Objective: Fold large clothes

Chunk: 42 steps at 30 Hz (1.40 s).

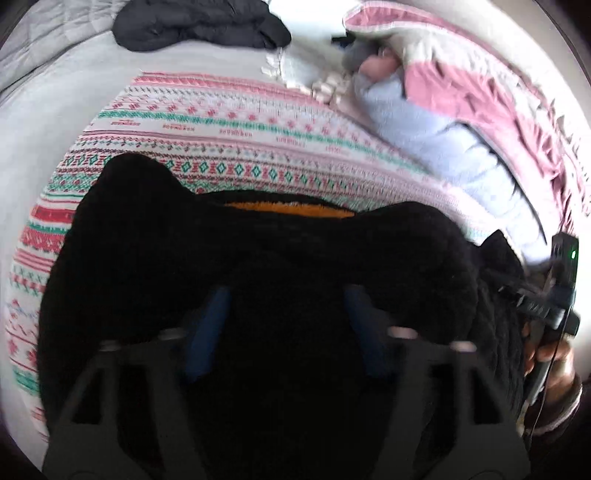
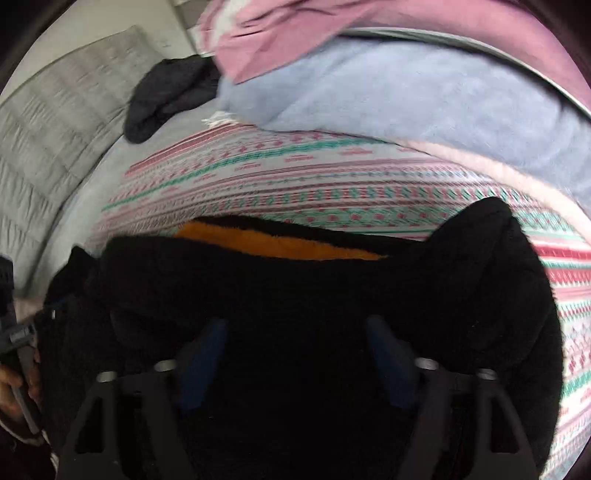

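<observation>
Spread across the bed (image 1: pixel 55 92) is a patterned blanket (image 1: pixel 229 125) with pink, red and teal bands, and on it lies the black fleece (image 1: pixel 258 258), the garment I am folding. It is thick, fuzzy and very dark, bunched into a wide mound with two raised humps at its far edge. Between the humps an orange lining (image 1: pixel 291 209) shows as a narrow strip, also visible from the right wrist (image 2: pixel 277 242).

My left claw (image 1: pixel 286 328) has its blue fingers (image 1: pixel 207 332) well apart, with fleece filling the gap; I cannot tell whether it has any real hold. My right claw (image 2: pixel 295 363) looks the same: fingers (image 2: pixel 201 365) spread wide, sunk into black pile, grip unclear.

Beyond the blanket lie a pale blue fleece (image 2: pixel 406 92) and a pink garment (image 2: pixel 280 40), piled at the right side. A dark garment (image 1: pixel 199 22) sits crumpled at the far end of the bed, beside a grey quilt (image 2: pixel 55 122).
</observation>
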Tool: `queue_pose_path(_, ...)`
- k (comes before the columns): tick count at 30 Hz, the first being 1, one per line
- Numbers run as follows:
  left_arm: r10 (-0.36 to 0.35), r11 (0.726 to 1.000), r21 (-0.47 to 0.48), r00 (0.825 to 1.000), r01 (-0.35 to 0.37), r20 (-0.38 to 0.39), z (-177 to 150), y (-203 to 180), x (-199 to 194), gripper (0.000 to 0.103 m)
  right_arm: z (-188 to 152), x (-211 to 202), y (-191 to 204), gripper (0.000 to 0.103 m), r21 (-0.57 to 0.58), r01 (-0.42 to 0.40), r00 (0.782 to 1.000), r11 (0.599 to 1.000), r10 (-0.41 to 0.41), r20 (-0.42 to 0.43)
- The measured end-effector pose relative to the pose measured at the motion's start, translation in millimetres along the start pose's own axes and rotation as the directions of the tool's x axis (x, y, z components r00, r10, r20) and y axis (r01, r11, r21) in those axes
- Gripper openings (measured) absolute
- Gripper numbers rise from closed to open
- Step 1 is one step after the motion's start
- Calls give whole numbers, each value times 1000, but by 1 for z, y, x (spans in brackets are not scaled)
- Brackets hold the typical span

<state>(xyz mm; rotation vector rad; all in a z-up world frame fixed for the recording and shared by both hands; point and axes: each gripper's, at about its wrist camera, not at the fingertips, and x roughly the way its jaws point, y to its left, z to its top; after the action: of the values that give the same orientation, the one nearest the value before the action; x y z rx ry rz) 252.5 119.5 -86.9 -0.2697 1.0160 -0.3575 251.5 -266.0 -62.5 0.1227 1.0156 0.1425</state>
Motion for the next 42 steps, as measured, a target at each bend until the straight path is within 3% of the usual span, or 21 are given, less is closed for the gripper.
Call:
queue_pose_path(1, -26, 999, -31, 1000, 26, 3, -2, 3, 0, 26, -2, 0, 1, 22, 16, -51, 999, 999, 51, 9)
queue_pose_path(2, -52, 997, -59, 998, 53, 17, -2, 8, -2, 12, -2, 0, 0, 21, 31, -57, 998, 998, 56, 18)
queue_pose_path(4, -76, 993, -88, 995, 81, 63, 1, 8, -13, 9, -2, -6, 3, 12, 24, -37, 997, 999, 35, 71)
queue_pose_path(7, -63, 997, -18, 970, 69, 233, 14, -13, -45, 8, 6, -29, 11, 10, -9, 4, 981, 1000, -3, 192)
queue_pose_path(10, -50, 999, 33, 947, 41, 318, 33, -26, -52, 8, 20, -44, 16, 10, -33, 45, 953, 998, -33, 300)
queue_pose_path(12, -11, 1000, 24, 959, 5, 283, 41, -19, -30, 9, 28, -28, 16, 10, -34, 66, 962, 997, -55, 268)
queue_pose_path(15, 65, 998, 7, 990, -66, 126, 37, -3, 29, 12, 26, 33, -2, 14, 9, 58, 997, 998, -58, 45)
queue_pose_path(16, 58, 998, -2, 994, -58, 87, 34, 3, 38, 14, 24, 39, -6, 15, 28, 45, 998, 999, -46, 31)
queue_pose_path(18, 46, 999, -9, 992, -46, 117, 34, 4, 25, 21, 25, 29, -6, 20, 28, 45, 997, 999, -47, 58)
queue_pose_path(20, 72, 996, 46, 987, -79, 143, 37, -6, 7, 28, 24, 15, 3, 24, -5, 76, 995, 997, -75, 71)
queue_pose_path(22, 125, 980, 126, 967, -155, 222, 35, -11, -5, 43, 24, 4, 9, 35, -55, 95, 990, 994, -88, 111)
queue_pose_path(23, 185, 967, 134, 957, -219, 225, 34, -4, -4, 49, 23, -1, 2, 40, -64, 117, 985, 991, -108, 133)
queue_pose_path(25, 241, 964, 76, 960, -253, 142, 31, 30, 10, 48, 20, 0, -28, 46, -21, 177, 978, 984, -173, 119)
queue_pose_path(26, 219, 974, 35, 968, -225, 126, 27, 45, 9, 44, 16, 0, -54, 45, 35, 190, 976, 981, -193, 99)
queue_pose_path(27, 184, 983, -4, 974, -185, 131, 24, 56, 6, 35, 9, -4, -74, 45, 83, 174, 978, 981, -182, 105)
queue_pose_path(29, 160, 986, -61, 979, -153, 128, 25, 71, -2, 28, -6, -14, -116, 45, 205, 92, 985, 974, -119, 122)
queue_pose_path(32, 166, 985, -62, 980, -160, 109, 22, 71, -18, 28, -15, -41, -130, 47, 261, 95, 981, 961, -135, 140)
queue_pose_path(34, 176, 983, -60, 978, -171, 109, 16, 60, -34, 40, -20, -63, -124, 48, 252, 116, 973, 961, -161, 166)
queue_pose_path(36, 165, 986, -61, 978, -158, 125, 4, 47, -58, 84, -30, -85, -114, 54, 246, 94, 970, 965, -145, 195)
queue_pose_path(39, 121, 992, -60, 980, -113, 160, -22, 27, -92, 91, -48, -119, -87, 73, 209, 83, 961, 974, -134, 242)
queue_pose_path(42, 62, 993, -103, 989, -48, 137, -53, 16, -118, 94, -68, -140, -59, 79, 158, 63, 956, 985, -105, 274)
